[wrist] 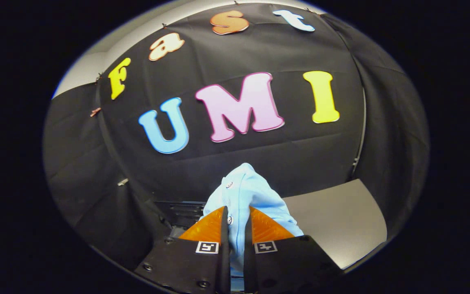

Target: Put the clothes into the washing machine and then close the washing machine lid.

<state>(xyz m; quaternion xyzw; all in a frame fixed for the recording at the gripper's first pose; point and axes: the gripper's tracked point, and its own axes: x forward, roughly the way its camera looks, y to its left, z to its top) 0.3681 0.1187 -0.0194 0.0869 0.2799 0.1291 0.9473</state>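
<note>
A light blue garment (246, 192) with small buttons is bunched up between my two fingers and rises just ahead of them. My gripper (236, 216) is shut on this cloth, with both fingers pressing on a fold of it. The garment hangs lifted in front of the booth's black wall. Below and left of the fingers I see a dark recess with ridges (182, 214); I cannot tell what it is.
A pale grey flat surface (337, 222) lies to the right of the fingers and beyond them. Black cloth closes the space ahead and on both sides, with a white wall (84, 71) above its upper left corner.
</note>
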